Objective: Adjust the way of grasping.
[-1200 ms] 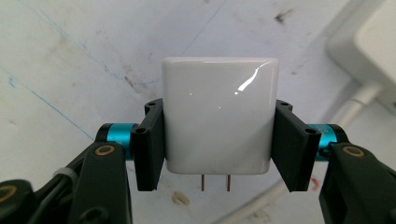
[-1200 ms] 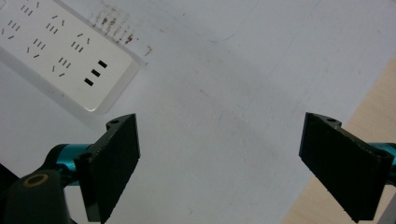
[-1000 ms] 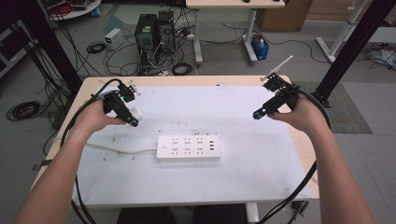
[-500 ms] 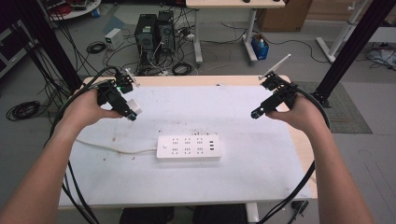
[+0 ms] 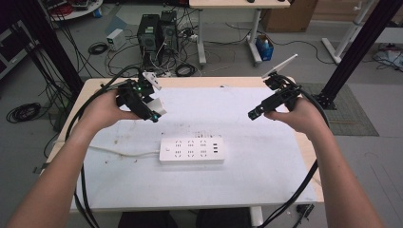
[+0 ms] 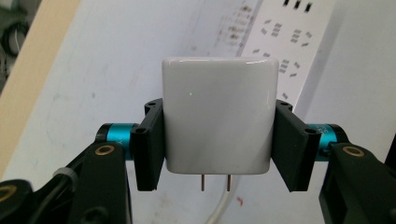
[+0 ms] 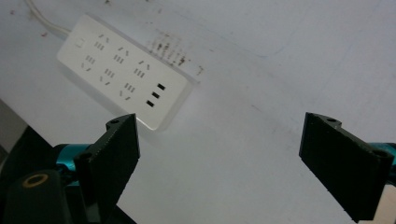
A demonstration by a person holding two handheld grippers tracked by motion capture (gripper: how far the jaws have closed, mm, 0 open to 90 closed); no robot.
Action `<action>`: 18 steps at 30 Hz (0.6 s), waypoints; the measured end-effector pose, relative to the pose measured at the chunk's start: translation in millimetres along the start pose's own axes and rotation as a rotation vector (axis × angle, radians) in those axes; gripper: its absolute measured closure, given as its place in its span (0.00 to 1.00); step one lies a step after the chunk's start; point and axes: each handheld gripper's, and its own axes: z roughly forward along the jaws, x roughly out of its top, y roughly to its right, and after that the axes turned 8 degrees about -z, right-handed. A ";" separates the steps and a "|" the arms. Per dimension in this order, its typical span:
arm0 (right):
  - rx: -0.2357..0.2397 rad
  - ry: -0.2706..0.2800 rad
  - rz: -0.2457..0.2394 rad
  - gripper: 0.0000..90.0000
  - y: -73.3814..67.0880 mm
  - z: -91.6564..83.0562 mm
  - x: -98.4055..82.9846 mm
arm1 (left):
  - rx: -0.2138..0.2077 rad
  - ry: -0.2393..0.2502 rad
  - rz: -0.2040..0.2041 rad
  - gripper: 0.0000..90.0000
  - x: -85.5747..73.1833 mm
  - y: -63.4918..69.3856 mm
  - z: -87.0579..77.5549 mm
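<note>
My left gripper [image 6: 217, 140] is shut on a white square plug adapter [image 6: 217, 119]; its two metal prongs stick out below it, toward the camera. In the high view the left gripper [image 5: 154, 114] holds the white adapter [image 5: 158, 105] in the air over the table's left rear part. A white power strip [image 5: 191, 150] lies flat near the table's middle, with its cable [image 5: 119, 152] running off to the left. The strip [image 7: 123, 74] also lies beyond my right gripper [image 7: 219, 144], whose jaws stand wide apart with nothing between them. That right gripper [image 5: 252, 115] hovers over the table's right rear part.
The table is covered by a white sheet [image 5: 247, 166] with wooden edges [image 5: 214, 81] showing at the back. Black cables trail from both grippers over the table's sides. Computer towers [image 5: 157, 31], cable tangles and black frame posts [image 5: 47, 42] stand on the floor behind.
My left gripper has risen and moved right, toward the table's middle, carrying the white adapter. The right gripper has stayed about where it was.
</note>
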 end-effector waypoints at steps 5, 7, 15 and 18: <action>0.054 0.025 0.004 0.13 -8.4 2.4 8.8 | -0.018 0.041 0.076 0.47 15.1 12.7 8.1; 0.089 0.035 0.005 0.13 -11.6 4.3 12.6 | -0.019 0.066 0.111 0.47 21.2 18.1 11.9; 0.199 0.086 0.088 0.13 -18.5 8.3 18.8 | -0.121 0.230 0.224 0.47 42.7 37.8 29.2; 0.239 0.092 0.109 0.13 -20.7 9.8 19.2 | -0.150 0.248 0.251 0.47 48.9 41.5 35.0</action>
